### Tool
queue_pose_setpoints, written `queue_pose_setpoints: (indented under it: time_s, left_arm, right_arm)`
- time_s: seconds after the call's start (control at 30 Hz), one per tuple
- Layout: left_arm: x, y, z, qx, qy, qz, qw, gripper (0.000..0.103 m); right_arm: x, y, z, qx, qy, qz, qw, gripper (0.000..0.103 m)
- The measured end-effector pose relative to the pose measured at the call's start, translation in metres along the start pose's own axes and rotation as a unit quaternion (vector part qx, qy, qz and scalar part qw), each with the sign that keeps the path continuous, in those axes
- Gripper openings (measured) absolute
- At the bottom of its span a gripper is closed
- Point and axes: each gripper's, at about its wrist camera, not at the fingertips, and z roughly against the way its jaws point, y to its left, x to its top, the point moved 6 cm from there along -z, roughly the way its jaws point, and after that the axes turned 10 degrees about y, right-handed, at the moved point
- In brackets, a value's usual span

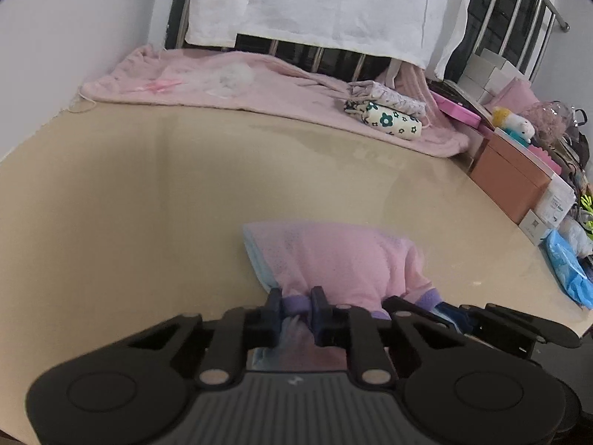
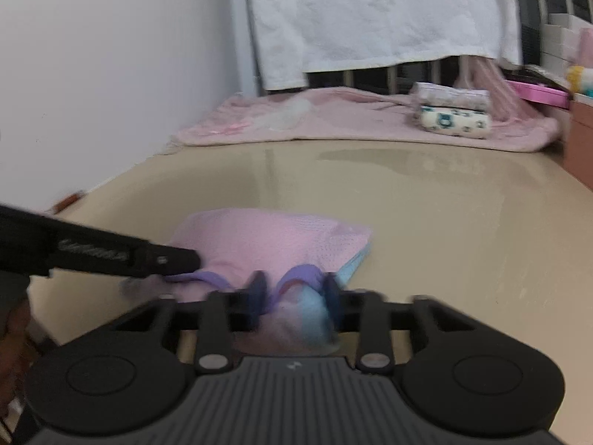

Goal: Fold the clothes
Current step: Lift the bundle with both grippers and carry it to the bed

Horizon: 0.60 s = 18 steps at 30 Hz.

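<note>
A small pink garment [image 1: 333, 256] with purple trim and a light blue edge lies on the beige table [image 1: 129, 204], near its front. My left gripper [image 1: 296, 306] is shut on the purple trim at the garment's near edge. My right gripper shows to its right in the left wrist view [image 1: 450, 313], beside the same edge. In the right wrist view the pink garment [image 2: 267, 237] is in front of my right gripper [image 2: 294, 293], which is shut on its purple and blue near edge. The left gripper's finger [image 2: 163, 259] reaches in from the left. That view is blurred.
A pink blanket [image 1: 229, 85] lies at the table's far edge with folded patterned clothes [image 1: 389, 115] on it. Boxes [image 1: 515, 174], toys and blue packets [image 1: 567, 270] crowd the right side. A white cloth [image 1: 333, 3] hangs on a metal rail behind. A wall stands on the left.
</note>
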Motion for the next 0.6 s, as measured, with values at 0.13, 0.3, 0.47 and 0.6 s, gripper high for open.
queue_pose_setpoints:
  time_s: [0.13, 0.3, 0.47, 0.6]
  left_arm:
    - [0.000, -0.002, 0.002, -0.003, -0.018, -0.001, 0.9998, 0.007]
    - [0.013, -0.019, 0.007, -0.019, -0.032, -0.023, 0.9990, 0.006]
    - [0.052, -0.043, 0.010, -0.036, -0.063, -0.045, 0.9964, 0.006]
    - [0.103, -0.060, 0.009, -0.059, -0.087, -0.057, 0.9928, 0.005]
  right_arm:
    - [0.002, -0.004, 0.003, 0.009, -0.005, -0.015, 1.000, 0.009]
    - [0.020, -0.009, 0.022, 0.005, -0.038, -0.016, 0.999, 0.008]
    - [0.053, -0.029, 0.034, -0.018, -0.061, -0.011, 0.998, 0.005]
    - [0.094, -0.054, 0.042, -0.023, -0.084, -0.008, 0.996, 0.005]
